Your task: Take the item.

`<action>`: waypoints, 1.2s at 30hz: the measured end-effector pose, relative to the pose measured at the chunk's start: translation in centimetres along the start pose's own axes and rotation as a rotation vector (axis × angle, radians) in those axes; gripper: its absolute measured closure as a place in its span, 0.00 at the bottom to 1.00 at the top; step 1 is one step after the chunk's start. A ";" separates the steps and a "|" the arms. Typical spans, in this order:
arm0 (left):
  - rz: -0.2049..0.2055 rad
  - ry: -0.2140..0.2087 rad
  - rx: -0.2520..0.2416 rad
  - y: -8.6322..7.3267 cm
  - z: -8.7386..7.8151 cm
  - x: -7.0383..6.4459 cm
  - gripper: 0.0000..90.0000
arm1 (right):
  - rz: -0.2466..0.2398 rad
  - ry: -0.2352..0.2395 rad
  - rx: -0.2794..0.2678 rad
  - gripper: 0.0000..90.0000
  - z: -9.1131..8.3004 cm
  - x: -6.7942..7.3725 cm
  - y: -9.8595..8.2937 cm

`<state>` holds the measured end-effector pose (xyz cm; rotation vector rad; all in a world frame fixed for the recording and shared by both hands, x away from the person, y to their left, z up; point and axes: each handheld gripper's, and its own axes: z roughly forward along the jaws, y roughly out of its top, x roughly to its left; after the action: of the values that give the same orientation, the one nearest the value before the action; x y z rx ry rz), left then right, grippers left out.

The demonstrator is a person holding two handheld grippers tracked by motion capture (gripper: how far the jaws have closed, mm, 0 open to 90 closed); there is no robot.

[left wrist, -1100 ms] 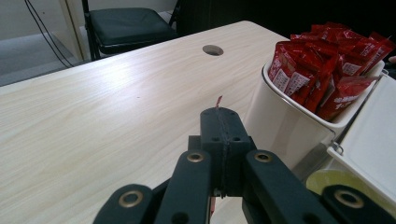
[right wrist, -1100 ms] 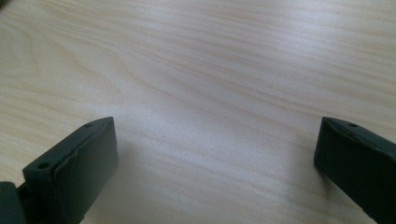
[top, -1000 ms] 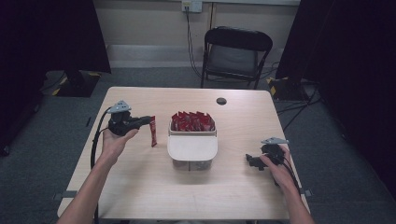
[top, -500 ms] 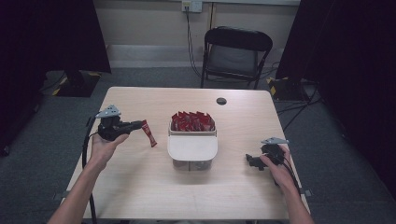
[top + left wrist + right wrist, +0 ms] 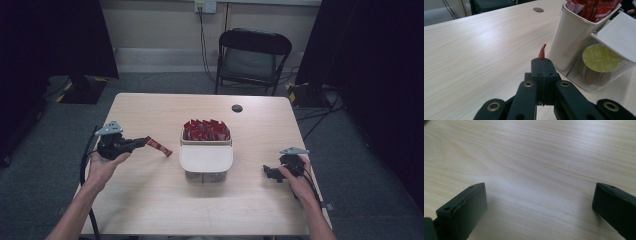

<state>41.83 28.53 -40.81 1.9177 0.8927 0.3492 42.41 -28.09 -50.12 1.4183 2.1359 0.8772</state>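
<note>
**Red packet held over open counter, left of the organizer**

Pale wood counter [image 5: 150, 210], wide and bare along the near edge and across the whole left half; small dark round hole [image 5: 237, 108] near the far edge, well apart from everything else. Folding chair [image 5: 252, 60] beyond the far edge, on grey floor.

At mid-counter, white organizer [image 5: 206, 159]: far bin packed with upright red packets [image 5: 206, 130], near part a clear compartment under a flat white lid, with yellow-topped pods [image 5: 600, 58] inside. Free counter on both sides of it, more to the left than to the right.

Left gripper [image 5: 141, 143] above the left part of the counter, in from the left edge, jaws pressed together on a single red packet [image 5: 159, 146]. Packet sticking out toward the organizer, tilted down at its far end, near the white bin but not touching; in the left gripper view, only a thin red tip above the clamped jaws.

Right gripper [image 5: 266, 172] low at the right side of the counter, between the organizer and the right edge, jaws spread wide with bare wood between them, gripping nothing.
</note>
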 end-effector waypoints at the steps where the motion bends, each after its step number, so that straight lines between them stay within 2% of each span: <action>1: 0.005 0.000 0.003 0.0 0.1 0.0 1.00 | 0.000 0.000 0.000 0.00 0.0 0.0 0.0; 12: 0.017 -0.004 0.022 -1.0 1.3 -0.1 1.00 | 0.000 0.000 0.000 0.00 0.0 0.0 0.0; 15: 0.037 0.016 0.028 -1.3 1.5 -0.2 1.00 | 0.000 0.000 0.000 0.00 0.0 0.0 0.0; 17: 0.021 0.010 0.024 -1.6 1.6 -0.1 1.00 | 0.000 0.000 0.000 0.00 0.0 0.0 0.0; 20: 0.021 0.006 0.030 -1.9 1.8 -0.1 1.00 | 0.000 0.000 0.000 0.00 0.0 0.0 0.0; 27: 0.023 -0.022 0.064 -2.0 2.7 -0.3 1.00 | 0.000 0.000 0.000 0.00 0.0 0.0 0.0; 32: 0.011 -0.022 0.103 -2.5 3.5 -0.6 1.00 | 0.000 0.000 0.000 0.00 0.0 0.0 0.0; 36: 0.005 -0.028 0.111 -2.6 3.9 -0.6 0.99 | 0.000 0.000 0.000 0.00 0.0 0.0 0.0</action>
<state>42.51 26.25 -44.94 2.0223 0.9050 0.2801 42.41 -28.09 -50.12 1.4183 2.1360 0.8774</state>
